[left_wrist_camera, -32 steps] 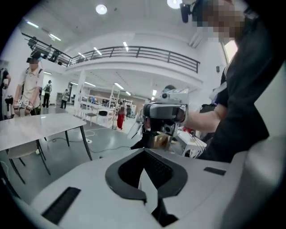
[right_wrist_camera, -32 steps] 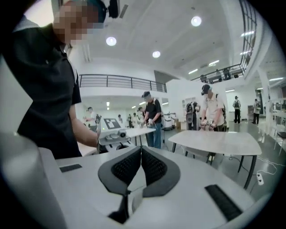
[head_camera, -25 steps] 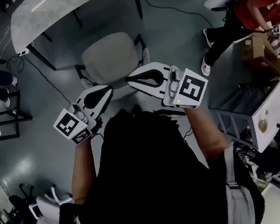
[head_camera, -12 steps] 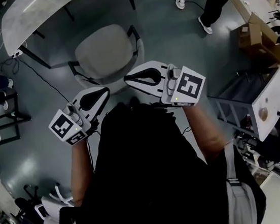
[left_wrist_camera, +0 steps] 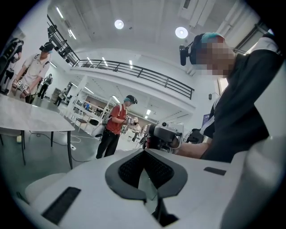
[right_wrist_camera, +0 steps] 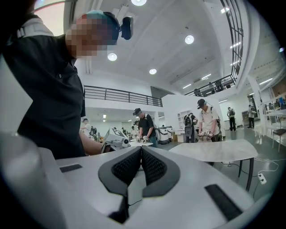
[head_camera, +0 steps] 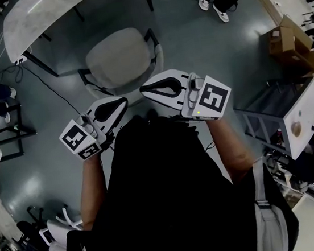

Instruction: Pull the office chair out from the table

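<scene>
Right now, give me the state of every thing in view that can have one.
office chair: seat empty, standing out from under the table, held by neither gripper.
left gripper: jaws shut, nothing between them.
right gripper: jaws shut, nothing between them.

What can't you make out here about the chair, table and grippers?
Base and wheels of the chair: head view, hidden under its seat.
Whether the left gripper or right gripper touches the chair: head view, from above, tips overlap its near edge.
Far side of the table: head view, cut by top edge.
</scene>
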A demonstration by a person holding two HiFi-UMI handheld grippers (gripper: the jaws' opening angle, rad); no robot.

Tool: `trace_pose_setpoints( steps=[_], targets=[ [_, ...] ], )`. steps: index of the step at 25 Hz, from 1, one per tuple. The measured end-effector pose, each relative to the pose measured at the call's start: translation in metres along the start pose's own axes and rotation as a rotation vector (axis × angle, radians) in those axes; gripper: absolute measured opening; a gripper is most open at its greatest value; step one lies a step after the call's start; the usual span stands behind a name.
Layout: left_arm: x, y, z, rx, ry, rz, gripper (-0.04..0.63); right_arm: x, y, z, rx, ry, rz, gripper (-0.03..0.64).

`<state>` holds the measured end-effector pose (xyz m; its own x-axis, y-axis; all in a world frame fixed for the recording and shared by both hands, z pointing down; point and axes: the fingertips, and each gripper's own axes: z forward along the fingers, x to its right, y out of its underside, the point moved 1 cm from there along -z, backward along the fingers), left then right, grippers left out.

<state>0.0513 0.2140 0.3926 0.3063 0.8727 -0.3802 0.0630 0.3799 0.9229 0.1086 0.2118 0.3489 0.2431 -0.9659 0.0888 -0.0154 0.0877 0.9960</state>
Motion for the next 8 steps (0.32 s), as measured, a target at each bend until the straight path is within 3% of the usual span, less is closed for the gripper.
trace_pose_setpoints(
  steps=[8],
  targets=[
    [-0.0033,0.0084,0.0033,-0.014,0.008,-0.035,0.012,0.0016,-0.0063,-0.0016,0.001,0.026,-0.027,0.02]
  ],
)
